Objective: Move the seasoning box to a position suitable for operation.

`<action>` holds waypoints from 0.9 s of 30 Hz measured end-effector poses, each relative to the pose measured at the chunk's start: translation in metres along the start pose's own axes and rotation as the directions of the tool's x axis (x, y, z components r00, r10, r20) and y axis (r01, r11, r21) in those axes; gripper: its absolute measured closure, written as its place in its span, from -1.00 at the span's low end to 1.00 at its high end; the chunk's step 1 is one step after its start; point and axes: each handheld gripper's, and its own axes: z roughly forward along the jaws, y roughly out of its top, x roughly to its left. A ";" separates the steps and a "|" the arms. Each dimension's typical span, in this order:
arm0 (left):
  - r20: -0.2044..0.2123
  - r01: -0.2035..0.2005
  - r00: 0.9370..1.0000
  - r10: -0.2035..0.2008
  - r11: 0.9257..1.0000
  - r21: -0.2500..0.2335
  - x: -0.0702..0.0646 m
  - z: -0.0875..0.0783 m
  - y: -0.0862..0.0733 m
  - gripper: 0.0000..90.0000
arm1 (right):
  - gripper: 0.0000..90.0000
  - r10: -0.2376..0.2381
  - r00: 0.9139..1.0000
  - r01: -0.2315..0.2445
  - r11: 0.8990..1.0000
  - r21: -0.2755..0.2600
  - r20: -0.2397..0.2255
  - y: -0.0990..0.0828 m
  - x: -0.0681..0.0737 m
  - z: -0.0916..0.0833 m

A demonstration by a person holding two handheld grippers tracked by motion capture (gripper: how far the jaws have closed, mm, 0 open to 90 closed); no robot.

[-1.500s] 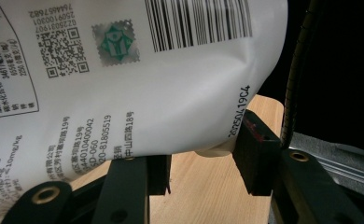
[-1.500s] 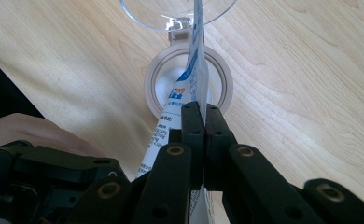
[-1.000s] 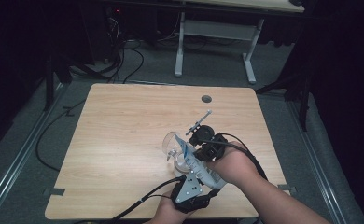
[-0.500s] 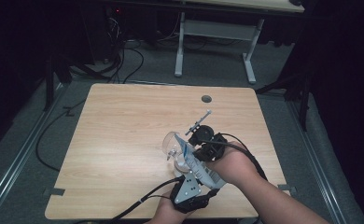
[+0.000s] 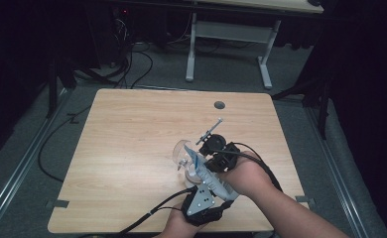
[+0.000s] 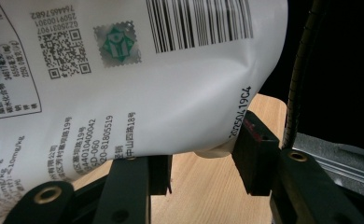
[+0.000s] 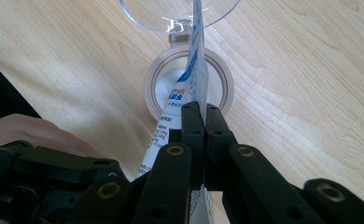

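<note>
A white and blue printed pouch (image 5: pixel 202 168) hangs tilted over a round beige container (image 7: pixel 153 81) that stands on the wooden table (image 5: pixel 132 139). The container's clear lid (image 7: pixel 171 14) is swung open behind it. My right gripper (image 7: pixel 203 116) is shut on the pouch's thin edge (image 7: pixel 192 79), just above the container's mouth. My left gripper (image 6: pixel 201 158) holds the pouch's bulging lower end (image 6: pixel 124 70) between its jaws, the barcode side facing the camera. In the high view the left gripper (image 5: pixel 205 184) sits near the front edge, and the right gripper (image 5: pixel 209 158) is just beyond it.
A thin grey rod (image 5: pixel 209 131) sticks up from the right gripper. A round cable hole (image 5: pixel 219 105) sits at the table's far side. Black cables trail off the front edge (image 5: pixel 147 215). A second desk's legs (image 5: pixel 191 49) stand on the floor behind.
</note>
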 end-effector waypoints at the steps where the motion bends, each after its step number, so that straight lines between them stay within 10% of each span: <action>1: 0.000 0.000 1.000 0.000 1.000 0.000 0.000 0.000 0.000 0.36 | 1.00 0.000 1.000 0.000 1.000 0.000 0.001 0.000 0.000 0.000; 27: 0.005 0.001 1.000 -0.001 1.000 -0.013 -0.001 -0.001 0.000 0.36 | 1.00 0.000 1.000 0.000 1.000 -0.007 0.001 -0.001 0.000 -0.002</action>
